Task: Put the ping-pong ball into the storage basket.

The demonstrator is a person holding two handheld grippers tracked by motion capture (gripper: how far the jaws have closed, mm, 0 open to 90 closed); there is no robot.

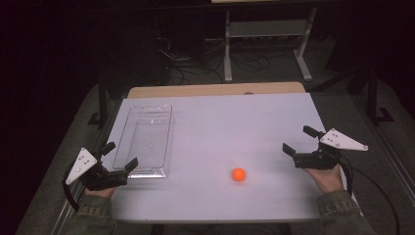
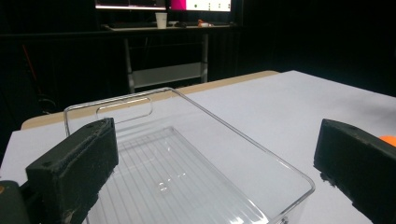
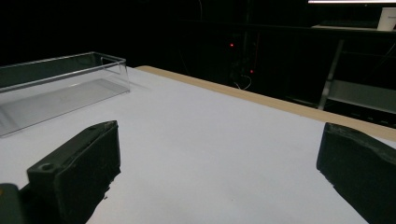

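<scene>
A small orange ball [image 1: 239, 175] lies on the white table [image 1: 235, 122], near the front, right of centre. A clear plastic bin [image 1: 145, 139] stands empty on the left half. My left gripper [image 1: 120, 155] sits at the front left by the bin's near end, jaws wide apart and empty. In the left gripper view the bin [image 2: 187, 158] lies just ahead between the jaws, and a sliver of the ball [image 2: 388, 139] peeks past the right jaw. My right gripper [image 1: 298, 140] hovers at the right edge, open, pointing left across the table toward the bin [image 3: 56, 88].
A wooden strip [image 1: 215, 90] edges the table's far side. Beyond it stand a white desk frame [image 1: 266, 39] and tangled cables [image 1: 195, 63] on the floor. A cup [image 2: 161, 19] and screens sit on a far desk. Bare tabletop lies between ball and bin.
</scene>
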